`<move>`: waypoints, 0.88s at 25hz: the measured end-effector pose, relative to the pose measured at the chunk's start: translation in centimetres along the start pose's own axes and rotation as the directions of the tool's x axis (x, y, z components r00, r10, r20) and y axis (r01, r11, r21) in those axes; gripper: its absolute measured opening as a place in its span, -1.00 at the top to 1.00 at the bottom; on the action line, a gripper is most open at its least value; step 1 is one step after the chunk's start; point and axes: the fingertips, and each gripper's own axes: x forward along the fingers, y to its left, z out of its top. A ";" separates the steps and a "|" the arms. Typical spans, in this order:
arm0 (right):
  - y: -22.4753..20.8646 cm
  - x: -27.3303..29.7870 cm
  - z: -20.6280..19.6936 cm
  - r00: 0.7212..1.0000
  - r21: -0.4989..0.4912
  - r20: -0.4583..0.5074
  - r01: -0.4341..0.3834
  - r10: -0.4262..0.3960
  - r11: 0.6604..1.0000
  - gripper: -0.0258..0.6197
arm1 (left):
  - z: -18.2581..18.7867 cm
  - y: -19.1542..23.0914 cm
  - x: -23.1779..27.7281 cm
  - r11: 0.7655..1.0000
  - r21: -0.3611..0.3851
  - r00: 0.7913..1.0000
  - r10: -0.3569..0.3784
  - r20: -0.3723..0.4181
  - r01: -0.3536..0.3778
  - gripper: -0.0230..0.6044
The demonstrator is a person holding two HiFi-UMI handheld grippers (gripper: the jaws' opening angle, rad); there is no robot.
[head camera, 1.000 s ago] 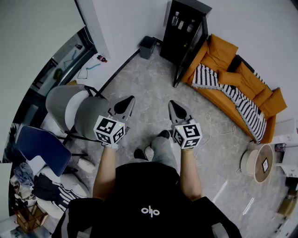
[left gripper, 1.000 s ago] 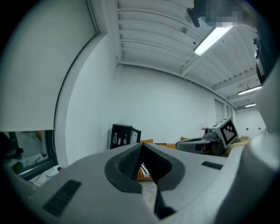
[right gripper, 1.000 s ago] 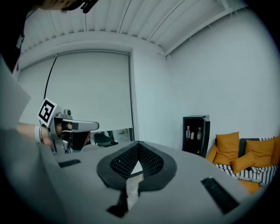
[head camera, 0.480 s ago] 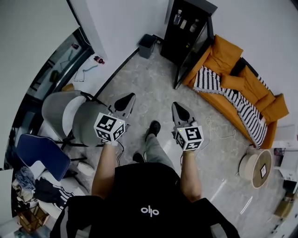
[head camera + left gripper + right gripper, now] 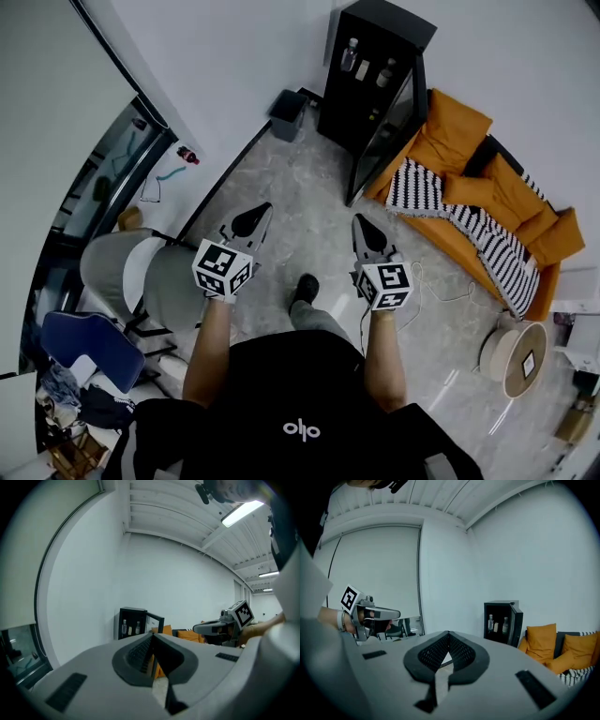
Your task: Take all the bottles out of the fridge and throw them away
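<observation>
Left gripper (image 5: 258,214): I'm holding it out ahead of me, jaws pressed together, gripping nothing.
Right gripper (image 5: 362,228): I'm holding it level beside the left one, jaws likewise closed tip to tip, and empty.
Fridge (image 5: 380,23): black cabinet, standing against the white wall well ahead of both grippers, its glass door (image 5: 386,127) hanging open toward the sofa.
Fridge contents: bottles (image 5: 349,54) are standing upright in a row on the upper shelf, two clear ones with a shorter pale item (image 5: 364,68) between them (too small to tell what it is). The lower shelves are showing only dark.
Bin (image 5: 284,120): dark, sitting on the floor by the wall just left of the fridge; I cannot tell what it is holding.
Sofa (image 5: 455,122): orange, sitting just beside the open door, a striped blanket (image 5: 441,187) lying over its seat.
</observation>
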 end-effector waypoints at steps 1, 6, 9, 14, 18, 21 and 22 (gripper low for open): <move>-1.1 0.7 0.3 1.000 0.005 0.000 0.001 -0.001 1.000 0.92 | 0.3 0.3 1.1 1.000 0.003 1.000 0.002 -0.003 -0.002 0.93; -5.3 3.6 1.3 1.000 0.021 0.001 -0.003 0.003 1.000 0.92 | 1.2 1.5 5.7 1.000 0.004 1.000 0.011 -0.012 -0.011 0.93; -6.7 4.9 1.6 1.000 0.033 0.002 -0.010 0.010 0.999 0.92 | 1.4 1.8 7.5 1.000 0.006 1.000 0.009 -0.018 -0.009 0.93; -8.3 7.7 2.3 1.000 0.025 -0.003 -0.025 0.025 0.999 0.92 | 1.6 3.5 10.0 1.000 -0.002 0.999 0.022 -0.025 -0.022 0.93; -9.5 9.9 2.6 1.000 0.023 -0.015 -0.020 0.020 1.000 0.92 | 1.5 5.1 12.3 1.000 -0.015 1.000 0.012 -0.027 -0.013 0.93; -10.8 11.9 3.0 1.000 0.019 -0.019 -0.009 0.009 1.000 0.92 | 1.9 6.8 14.5 1.000 -0.020 1.000 0.002 -0.018 -0.002 0.93; -11.3 12.7 3.2 1.000 0.017 -0.019 -0.003 0.003 1.000 0.92 | 2.2 7.5 15.4 1.000 -0.019 1.000 -0.004 -0.013 0.004 0.93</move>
